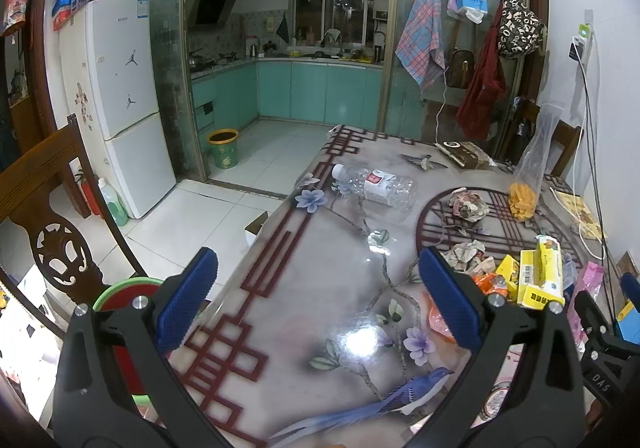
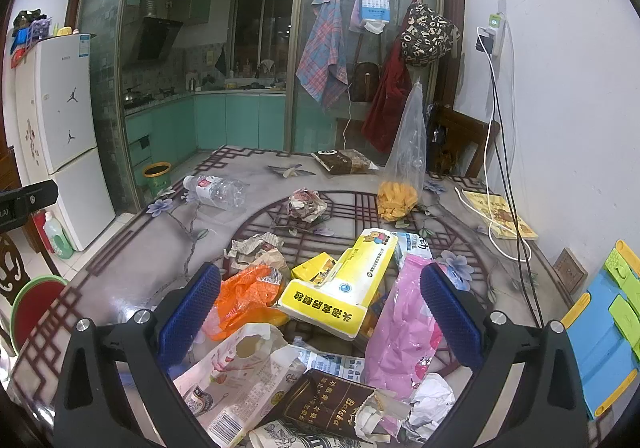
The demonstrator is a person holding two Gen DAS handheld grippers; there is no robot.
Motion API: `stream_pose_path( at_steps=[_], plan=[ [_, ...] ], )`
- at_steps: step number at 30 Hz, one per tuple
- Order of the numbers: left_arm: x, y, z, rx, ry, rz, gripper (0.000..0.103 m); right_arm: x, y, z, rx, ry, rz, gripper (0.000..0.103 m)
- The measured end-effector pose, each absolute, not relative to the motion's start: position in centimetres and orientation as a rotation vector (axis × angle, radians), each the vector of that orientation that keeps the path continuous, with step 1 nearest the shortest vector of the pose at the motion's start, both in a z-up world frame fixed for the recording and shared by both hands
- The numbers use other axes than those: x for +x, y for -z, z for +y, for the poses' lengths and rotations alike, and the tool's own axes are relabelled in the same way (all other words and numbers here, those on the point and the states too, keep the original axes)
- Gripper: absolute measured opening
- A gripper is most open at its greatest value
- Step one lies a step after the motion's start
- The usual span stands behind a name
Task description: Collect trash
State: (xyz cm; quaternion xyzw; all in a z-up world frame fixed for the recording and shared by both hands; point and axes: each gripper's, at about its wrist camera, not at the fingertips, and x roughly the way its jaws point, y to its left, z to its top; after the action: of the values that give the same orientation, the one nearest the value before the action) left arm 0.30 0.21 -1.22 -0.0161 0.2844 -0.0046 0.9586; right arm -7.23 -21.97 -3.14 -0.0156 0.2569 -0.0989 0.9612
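Observation:
Trash lies scattered on the patterned table [image 1: 320, 288]. A crushed clear bottle [image 1: 376, 185] [image 2: 216, 189] lies at the far left. Two crumpled paper balls [image 1: 467, 204] [image 2: 306, 204] sit mid-table. A yellow tissue pack [image 2: 340, 284] [image 1: 542, 272], an orange bag [image 2: 244, 298], a pink wrapper [image 2: 400, 324] and a brown packet [image 2: 328, 404] are piled near the front. My right gripper [image 2: 320, 316] hangs open over that pile. My left gripper [image 1: 320, 300] is open above bare table, left of the pile.
A clear bag with orange snacks [image 2: 400, 183] and a brown pouch [image 2: 344, 161] stand at the far side. A yellow book [image 2: 500, 215] and cables lie by the wall. A yellow-rimmed bin [image 1: 223, 147] stands on the kitchen floor. A wooden chair [image 1: 48, 207] and fridge [image 1: 124, 95] are left.

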Motion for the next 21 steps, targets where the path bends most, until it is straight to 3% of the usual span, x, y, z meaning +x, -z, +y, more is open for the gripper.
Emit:
stream_pose_path(
  at_steps=[21],
  plan=[
    [0.31,1.30,0.29,-0.033,0.009,0.578,0.099,-7.28,3.26,-22.04,-0.034,0.203,0.523,0.096]
  ],
)
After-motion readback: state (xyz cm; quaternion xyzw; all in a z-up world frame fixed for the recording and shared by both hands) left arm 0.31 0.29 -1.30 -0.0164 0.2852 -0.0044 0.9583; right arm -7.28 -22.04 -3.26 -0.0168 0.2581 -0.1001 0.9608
